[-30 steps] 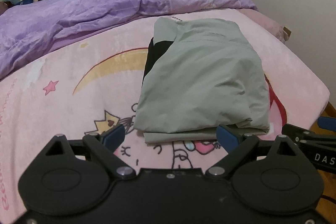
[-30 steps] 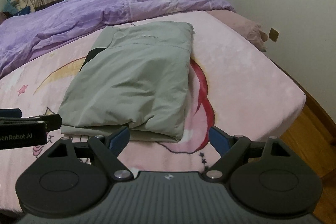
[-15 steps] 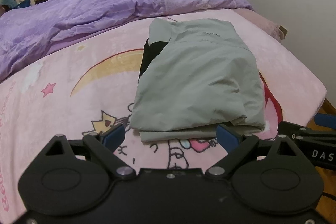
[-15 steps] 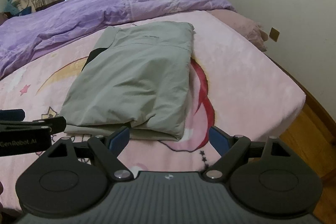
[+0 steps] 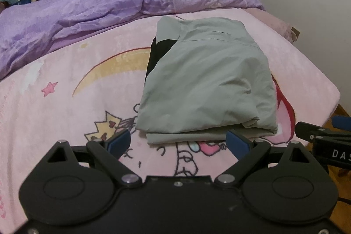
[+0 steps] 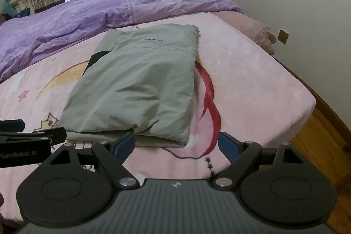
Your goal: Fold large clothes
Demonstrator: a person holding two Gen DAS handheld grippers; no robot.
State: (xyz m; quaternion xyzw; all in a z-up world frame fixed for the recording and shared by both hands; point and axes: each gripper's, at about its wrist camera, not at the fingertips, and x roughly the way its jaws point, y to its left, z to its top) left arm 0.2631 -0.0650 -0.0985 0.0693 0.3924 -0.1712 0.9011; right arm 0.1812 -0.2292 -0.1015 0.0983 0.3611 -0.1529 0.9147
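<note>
A pink cartoon blanket (image 5: 65, 106) covers the bed; on it I see the grey jacket (image 5: 208, 80) folded flat, near the front edge; my left gripper (image 5: 178, 143) and right gripper (image 6: 175, 143) hover just short of it, fingers spread, empty; purple duvet (image 6: 87, 21) behind.

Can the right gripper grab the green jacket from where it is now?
Probably yes. The right gripper is open, empty and just short of the jacket's near edge on the pink blanket, with nothing between them.

Both grippers level, side by side
Left gripper (image 5: 178, 142) and right gripper (image 6: 176, 143) have jaws spread wide, gripping nothing
</note>
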